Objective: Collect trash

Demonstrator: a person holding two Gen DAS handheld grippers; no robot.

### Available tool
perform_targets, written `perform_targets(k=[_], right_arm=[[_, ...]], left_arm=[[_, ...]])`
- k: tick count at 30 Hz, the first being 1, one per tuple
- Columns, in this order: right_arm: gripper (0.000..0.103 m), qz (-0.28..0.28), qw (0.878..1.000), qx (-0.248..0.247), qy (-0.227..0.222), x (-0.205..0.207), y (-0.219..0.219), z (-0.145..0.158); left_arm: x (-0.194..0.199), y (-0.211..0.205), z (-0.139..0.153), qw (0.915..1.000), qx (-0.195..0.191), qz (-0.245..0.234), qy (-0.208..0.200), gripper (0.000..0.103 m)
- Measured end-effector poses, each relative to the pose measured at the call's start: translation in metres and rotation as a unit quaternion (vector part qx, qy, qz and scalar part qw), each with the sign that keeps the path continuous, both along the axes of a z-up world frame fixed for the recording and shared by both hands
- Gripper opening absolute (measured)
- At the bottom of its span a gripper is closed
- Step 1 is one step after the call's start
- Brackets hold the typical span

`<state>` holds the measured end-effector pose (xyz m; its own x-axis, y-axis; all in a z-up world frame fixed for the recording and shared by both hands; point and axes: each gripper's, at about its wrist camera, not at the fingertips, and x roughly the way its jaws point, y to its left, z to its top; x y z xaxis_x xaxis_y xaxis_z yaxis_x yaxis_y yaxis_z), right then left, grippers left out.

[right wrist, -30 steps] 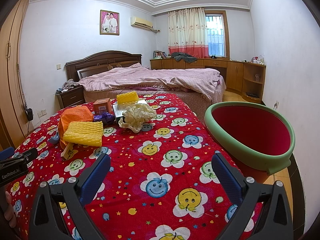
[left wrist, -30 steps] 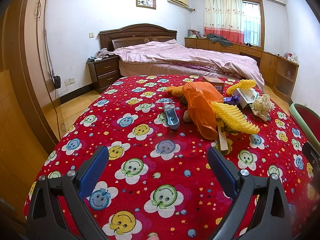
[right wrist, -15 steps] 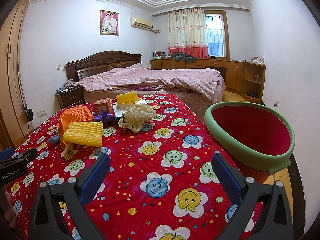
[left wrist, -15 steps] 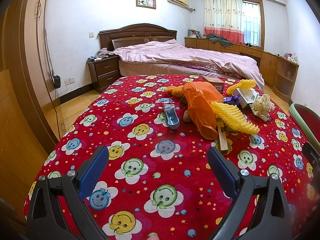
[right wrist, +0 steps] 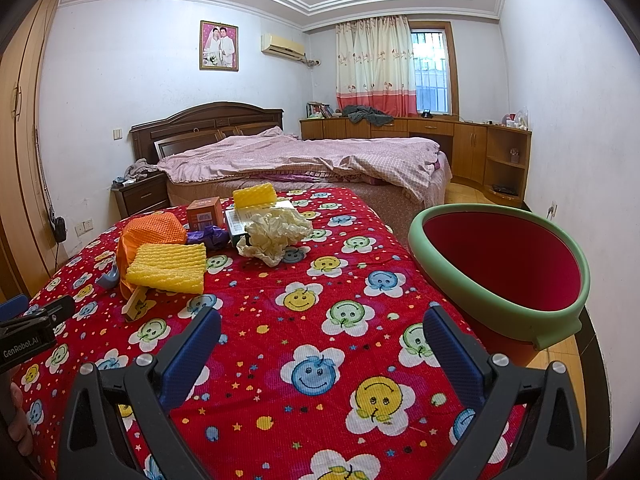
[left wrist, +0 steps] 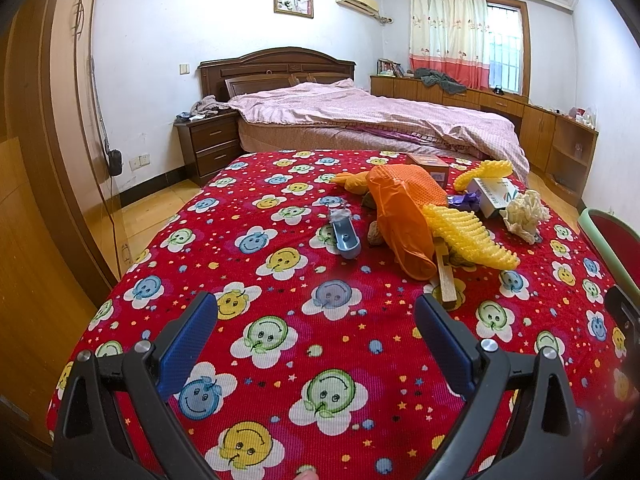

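Trash lies in a pile on the red smiley-face cloth: an orange bag, yellow foam netting, crumpled cream paper, a white carton, an orange box, a wooden strip and a blue-grey scoop. A green-rimmed red basin stands at the table's right. My left gripper is open and empty, short of the pile. My right gripper is open and empty, between pile and basin.
A bed with pink bedding stands behind the table. A nightstand is at its left, low cabinets at the back right, a wooden wardrobe at the left.
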<state>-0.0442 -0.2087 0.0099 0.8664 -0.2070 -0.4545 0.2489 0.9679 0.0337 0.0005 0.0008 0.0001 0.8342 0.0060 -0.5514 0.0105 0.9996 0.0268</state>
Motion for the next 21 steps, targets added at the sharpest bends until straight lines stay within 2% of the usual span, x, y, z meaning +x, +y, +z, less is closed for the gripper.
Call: perform_targets(k=[3, 7, 13, 17, 21], right_arm=[[0.103, 0.0, 1.0, 0.0, 0.004, 0.0, 0.0, 0.0], [0.103, 0.002, 1.0, 0.0, 0.008, 0.002, 0.001, 0.0], [0.103, 0.019, 0.999, 0.018, 0.03, 0.014, -0.003, 0.002], [0.103, 0.032, 0.998, 0.039, 0.036, 0.021, -0.006, 0.011], [0.103, 0.045, 0.996, 0.055, 0.044, 0.034, -0.011, 0.023]], left_arm=[[-0.002, -0.003, -0.001, 0.9999, 0.005, 0.001, -0.015, 0.098], [0.0, 0.001, 0.003, 0.9998, 0.017, 0.0, -0.009, 0.098], [0.016, 0.013, 0.017, 1.0, 0.002, 0.005, 0.0, 0.098], [0.034, 0.014, 0.021, 0.9997, -0.001, -0.001, 0.025, 0.098], [0.056, 0.01, 0.019, 0.9981, -0.008, -0.018, 0.058, 0.092]])
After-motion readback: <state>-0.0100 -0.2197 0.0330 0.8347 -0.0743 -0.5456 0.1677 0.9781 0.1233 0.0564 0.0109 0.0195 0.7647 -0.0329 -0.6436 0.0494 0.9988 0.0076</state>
